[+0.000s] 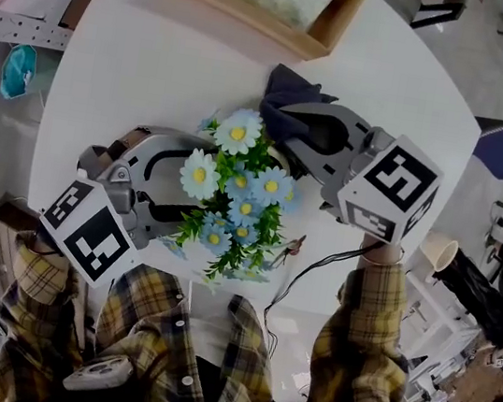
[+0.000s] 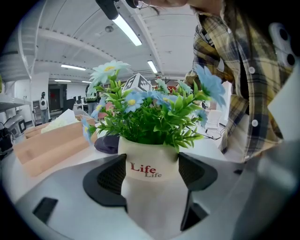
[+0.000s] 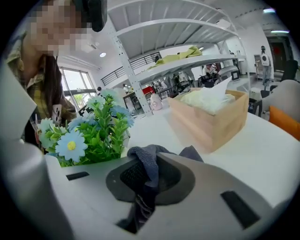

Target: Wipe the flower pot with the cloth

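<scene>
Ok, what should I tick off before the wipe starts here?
1. Left gripper clamps pot: ok, pads on both sides.
2. Pot upright: ok.
3. Right gripper holds cloth: ok, pinched between the jaws.
4. Cloth on pot wall: cannot tell, flowers hide it.
5. Box clear of the pot: ok, stands apart.

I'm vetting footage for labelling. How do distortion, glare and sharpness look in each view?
Head view: edges bend, the white table is evenly lit, no harsh shadows. Left gripper view: fisheye with dark corners, ceiling lights glare, flower pot print sharp. Right gripper view: fisheye too, cloth sharp, wooden box slightly soft.
</scene>
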The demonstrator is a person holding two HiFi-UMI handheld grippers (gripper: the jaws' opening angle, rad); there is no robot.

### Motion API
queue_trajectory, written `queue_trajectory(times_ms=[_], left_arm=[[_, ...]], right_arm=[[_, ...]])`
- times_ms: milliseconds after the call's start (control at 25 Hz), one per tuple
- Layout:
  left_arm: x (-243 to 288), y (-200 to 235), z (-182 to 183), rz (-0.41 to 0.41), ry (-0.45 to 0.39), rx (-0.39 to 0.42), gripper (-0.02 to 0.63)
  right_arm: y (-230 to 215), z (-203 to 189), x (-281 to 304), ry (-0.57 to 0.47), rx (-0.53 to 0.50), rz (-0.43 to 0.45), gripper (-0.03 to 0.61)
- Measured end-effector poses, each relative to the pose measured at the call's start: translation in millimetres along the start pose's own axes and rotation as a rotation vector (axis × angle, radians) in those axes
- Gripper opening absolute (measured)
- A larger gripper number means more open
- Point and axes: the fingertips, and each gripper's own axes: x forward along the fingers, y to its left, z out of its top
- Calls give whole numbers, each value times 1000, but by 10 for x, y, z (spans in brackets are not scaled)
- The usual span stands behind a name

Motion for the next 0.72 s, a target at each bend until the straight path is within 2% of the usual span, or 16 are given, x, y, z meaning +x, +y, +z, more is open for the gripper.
queue_trajectory(times_ms=[80, 200, 440, 560, 720], left_arm=[[15, -2, 5, 11, -3, -7, 359], [-1, 2, -44, 72, -23, -66, 359], [-122, -106, -189, 363, -49, -313, 359], [-108, -207, -149, 498, -108, -432, 359], [-76, -293, -43, 653, -190, -515, 360]], right_arm=[[-7, 5, 3, -6, 7, 3, 15], [-31, -24, -35, -34, 26, -30, 15], [-48, -57, -115, -66, 53, -99, 15], [-58, -53, -140, -85, 63, -126, 15], [-69, -55, -166, -122, 89, -170, 15]])
